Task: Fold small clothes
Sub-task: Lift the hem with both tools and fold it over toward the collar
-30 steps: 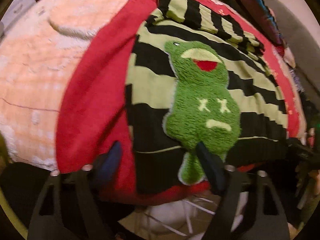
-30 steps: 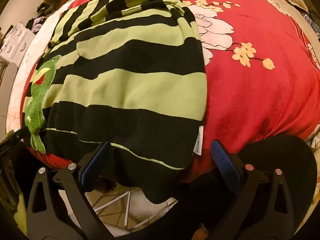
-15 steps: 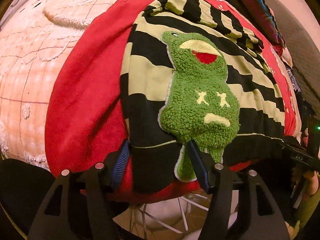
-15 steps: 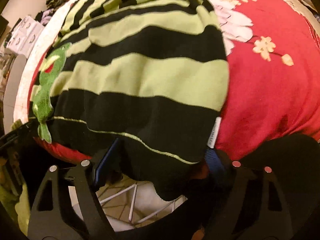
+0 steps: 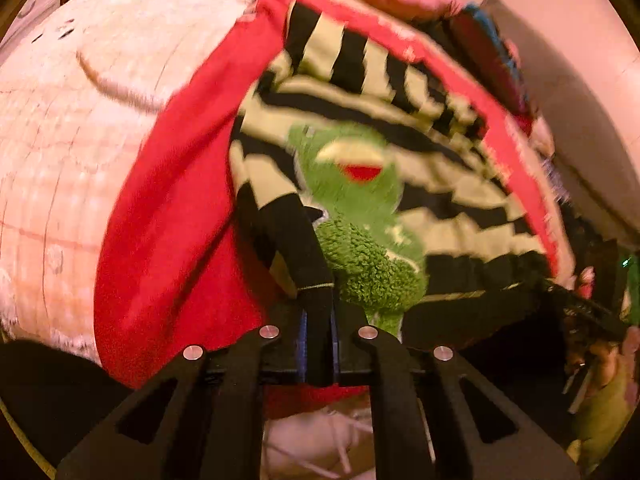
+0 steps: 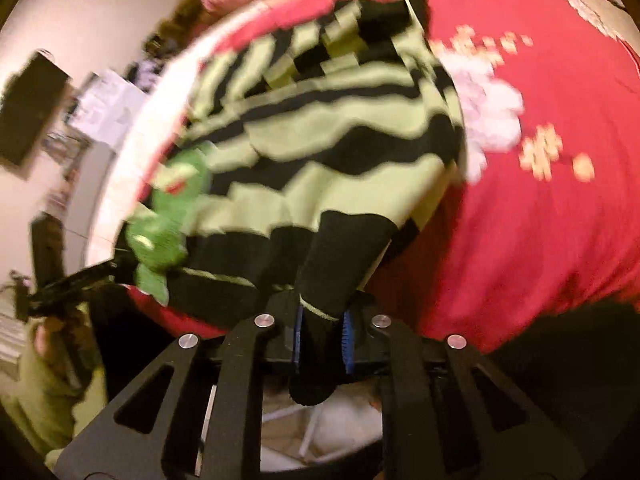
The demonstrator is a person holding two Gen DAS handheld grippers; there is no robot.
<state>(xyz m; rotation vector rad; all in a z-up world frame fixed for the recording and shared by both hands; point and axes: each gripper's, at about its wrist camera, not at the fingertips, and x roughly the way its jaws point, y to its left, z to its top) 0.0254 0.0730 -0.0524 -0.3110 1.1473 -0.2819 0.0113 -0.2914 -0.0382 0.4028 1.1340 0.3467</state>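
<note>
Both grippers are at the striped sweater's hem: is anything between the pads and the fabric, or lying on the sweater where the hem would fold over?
Nothing visible. The left gripper and right gripper both pinch the striped sweater hem directly. Only its sewn-on green frog patch sits on the sweater.

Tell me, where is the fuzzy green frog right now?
The green frog is sewn on the striped sweater lying on the red blanket. In the left wrist view it sits mid-frame, just beyond the left gripper; in the right wrist view, far left.

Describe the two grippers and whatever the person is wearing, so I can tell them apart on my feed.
Both look alike: the left gripper and right gripper have matte black frames with triangular cut-outs, silver round rivets and blue ribbed pads inside the jaws. No cables or markings show. An olive-green sleeve is visible.
</note>
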